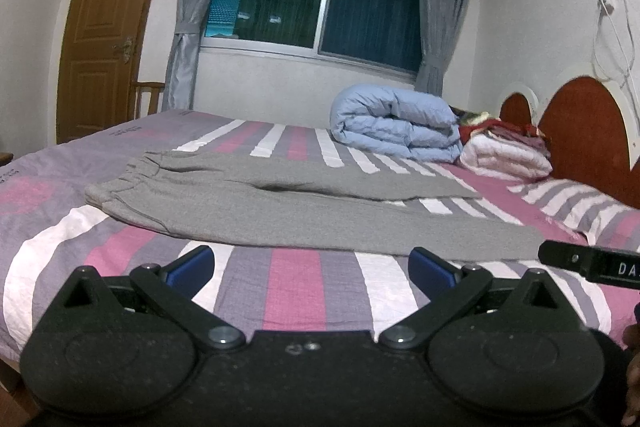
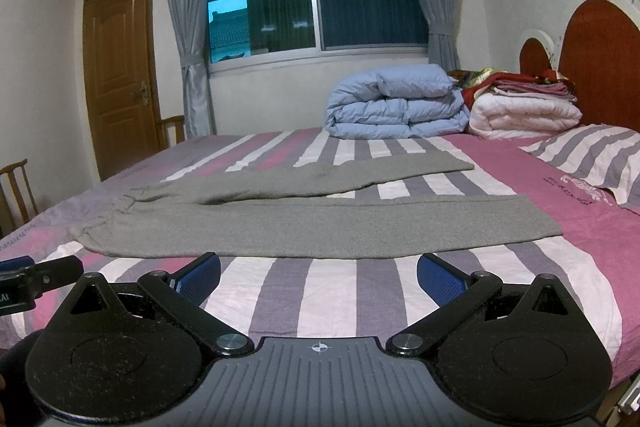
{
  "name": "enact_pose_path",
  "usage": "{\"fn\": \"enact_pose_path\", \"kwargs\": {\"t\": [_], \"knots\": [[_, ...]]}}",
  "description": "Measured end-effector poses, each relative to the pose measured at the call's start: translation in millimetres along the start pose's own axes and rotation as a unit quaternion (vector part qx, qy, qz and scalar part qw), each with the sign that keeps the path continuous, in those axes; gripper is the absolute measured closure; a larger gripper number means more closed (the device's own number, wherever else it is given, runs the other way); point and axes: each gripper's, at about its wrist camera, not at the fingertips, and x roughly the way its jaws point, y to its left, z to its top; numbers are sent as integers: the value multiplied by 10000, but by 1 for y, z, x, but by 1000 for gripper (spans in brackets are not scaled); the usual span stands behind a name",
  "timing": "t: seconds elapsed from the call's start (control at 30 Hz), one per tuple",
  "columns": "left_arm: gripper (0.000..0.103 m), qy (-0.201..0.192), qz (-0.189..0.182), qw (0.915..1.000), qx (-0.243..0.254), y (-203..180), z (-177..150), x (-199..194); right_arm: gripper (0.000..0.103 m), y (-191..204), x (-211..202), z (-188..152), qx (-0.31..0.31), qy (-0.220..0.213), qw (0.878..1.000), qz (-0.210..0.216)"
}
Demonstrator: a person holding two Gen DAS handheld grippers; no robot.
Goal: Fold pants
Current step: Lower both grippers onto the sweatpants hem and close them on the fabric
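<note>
Grey pants [image 1: 280, 211] lie spread flat on the striped bed, waistband to the left and both legs stretching right, slightly apart. The right wrist view shows the same pants [image 2: 248, 223], their near leg ending in a cuff at the right. My left gripper [image 1: 311, 269] hovers open just short of the near leg's edge, nothing between its blue pads. My right gripper [image 2: 319, 273] is also open and empty, a little in front of the near leg. Part of the right gripper's finger [image 1: 592, 261] pokes in at the left view's right edge.
A folded light-blue duvet [image 2: 394, 103] and a white quilt [image 2: 524, 117] topped with red cloths sit at the far side by the headboard [image 2: 600, 63]. A striped pillow [image 2: 592, 161] lies at right. Wooden chairs [image 2: 16, 187] and a door [image 2: 120, 75] stand to the left.
</note>
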Motion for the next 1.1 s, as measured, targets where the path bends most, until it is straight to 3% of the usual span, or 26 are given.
{"fn": "enact_pose_path", "kwargs": {"t": [0.33, 0.5, 0.67, 0.73, 0.8, 0.83, 0.9, 1.0, 1.1], "knots": [[6, 90, 41, 9998, -193, 12, 13, 6, 0, 2, 12, 21, -124, -93, 9996, 244], [6, 134, 290, 9993, -196, 31, 36, 26, 0, 6, 35, 47, -407, -175, 9967, 676], [6, 290, 502, 9982, -131, 78, 75, 75, 0, -5, 94, 94, -539, -255, 9929, 1025], [6, 471, 451, 9979, 44, 101, 89, 99, 0, -8, 132, 113, -670, 75, 9884, 1357], [9, 693, 440, 9962, 276, 125, 104, 127, 0, -4, 174, 128, -984, 754, 9762, 1782], [11, 789, 461, 9948, 450, 138, 111, 143, 0, 0, 189, 134, -1158, 859, 9724, 1832], [15, 966, 571, 9912, 700, 164, 123, 174, 0, 6, 217, 150, -1353, 762, 9738, 1661], [15, 947, 821, 9881, 892, 204, 140, 222, 0, 10, 272, 171, -1068, 752, 9807, 1457], [16, 1064, 730, 9888, 747, 232, 149, 271, 0, 28, 333, 183, -844, 866, 9810, 1518]]}}
